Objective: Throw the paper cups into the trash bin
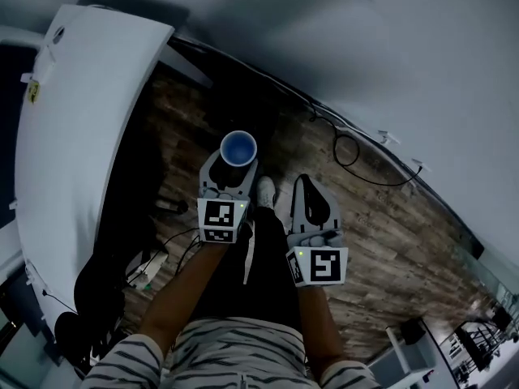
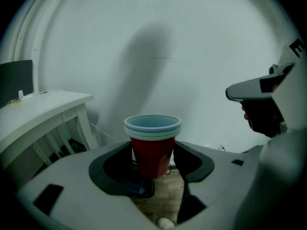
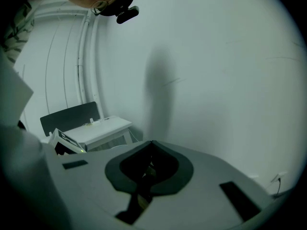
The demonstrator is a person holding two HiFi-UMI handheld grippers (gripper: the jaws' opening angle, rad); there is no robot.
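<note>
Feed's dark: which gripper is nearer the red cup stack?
Left. The left gripper clamps the red cup stack; the right gripper hangs apart to its right, shut and empty.

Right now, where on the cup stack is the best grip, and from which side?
Grip the cup stack on its red wall, just under the rims, coming in level from the side, as the left gripper holds it. The stack stands upright and tapers downward, so the flared rims probably keep it from slipping through.
</note>
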